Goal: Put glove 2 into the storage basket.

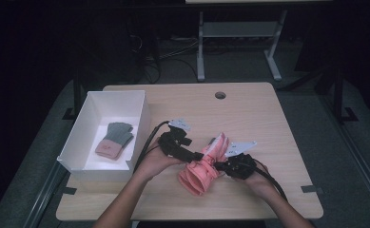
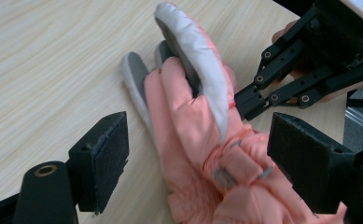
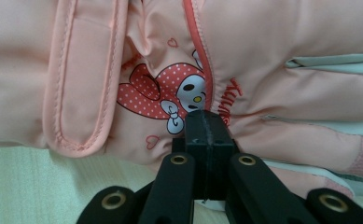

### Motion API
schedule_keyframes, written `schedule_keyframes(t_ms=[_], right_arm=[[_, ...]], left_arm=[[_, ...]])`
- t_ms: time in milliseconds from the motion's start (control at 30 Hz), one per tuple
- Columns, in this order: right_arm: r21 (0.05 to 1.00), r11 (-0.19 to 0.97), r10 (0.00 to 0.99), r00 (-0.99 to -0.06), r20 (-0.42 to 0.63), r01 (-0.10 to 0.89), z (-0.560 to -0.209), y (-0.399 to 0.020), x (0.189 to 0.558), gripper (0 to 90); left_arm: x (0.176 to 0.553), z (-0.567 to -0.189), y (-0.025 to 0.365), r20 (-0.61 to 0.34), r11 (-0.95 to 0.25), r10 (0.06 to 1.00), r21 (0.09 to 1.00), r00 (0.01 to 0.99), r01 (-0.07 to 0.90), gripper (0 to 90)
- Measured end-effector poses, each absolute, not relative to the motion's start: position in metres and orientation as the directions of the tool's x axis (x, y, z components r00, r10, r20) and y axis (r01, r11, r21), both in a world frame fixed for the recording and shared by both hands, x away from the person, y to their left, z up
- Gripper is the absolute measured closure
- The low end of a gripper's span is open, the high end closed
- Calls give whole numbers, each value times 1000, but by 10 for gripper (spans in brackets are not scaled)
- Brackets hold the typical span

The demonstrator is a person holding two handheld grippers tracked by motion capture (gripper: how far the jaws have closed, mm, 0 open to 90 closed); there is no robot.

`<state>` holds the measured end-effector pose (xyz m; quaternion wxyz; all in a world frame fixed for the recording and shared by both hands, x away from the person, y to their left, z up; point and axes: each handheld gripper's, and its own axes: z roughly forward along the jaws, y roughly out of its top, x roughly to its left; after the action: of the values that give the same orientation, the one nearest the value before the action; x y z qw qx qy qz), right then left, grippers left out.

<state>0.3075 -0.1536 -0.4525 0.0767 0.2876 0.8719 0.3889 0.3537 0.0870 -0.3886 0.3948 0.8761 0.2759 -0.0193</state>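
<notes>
A pink padded glove (image 1: pixel 202 167) lies on the wooden table (image 1: pixel 268 123), to the right of the white box (image 1: pixel 140 114) and closer to the person's edge of the table than the box is. Its fingers point away from the person, and its cuff is the part nearest to the person.

The left gripper (image 2: pixel 195 154) is on the box side of the glove. Its jaws stand wide apart, one on each side of the glove near the cuff. The pads (image 2: pixel 107 158) do not press on the fabric, so this gripper holds nothing. In the left gripper view the glove shows grey and white patches on the finger side, and a small grey buckle sits on the strap at the wrist.

The right gripper (image 3: pixel 206 133) is on the other side of the glove, away from the box. Its jaws are pressed together, and their tips sit against the back of the glove, just below a printed cartoon figure with a dotted hood. I cannot tell whether a fold of fabric is pinched between them.

Inside the box lies a second glove (image 1: pixel 114 140), knitted, with grey-green fingers and a pink cuff. It is well apart from the pink padded glove.
</notes>
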Motion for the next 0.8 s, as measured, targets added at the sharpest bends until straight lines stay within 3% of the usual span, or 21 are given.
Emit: schedule_keyframes(t_ms=[300,600,800], right_arm=[[728,530,558,-825,88,435,-454,-154,307,900],[722,542,557,-827,73,429,-456,-153,306,900],[726,547,552,-832,61,417,-458,-153,306,900]], left_arm=[[369,-417,59,-300,-592,436,614,848,522,189],[379,-452,58,-412,-581,461,529,786,618,151],[380,-458,58,-429,-586,446,523,786,619,149]])
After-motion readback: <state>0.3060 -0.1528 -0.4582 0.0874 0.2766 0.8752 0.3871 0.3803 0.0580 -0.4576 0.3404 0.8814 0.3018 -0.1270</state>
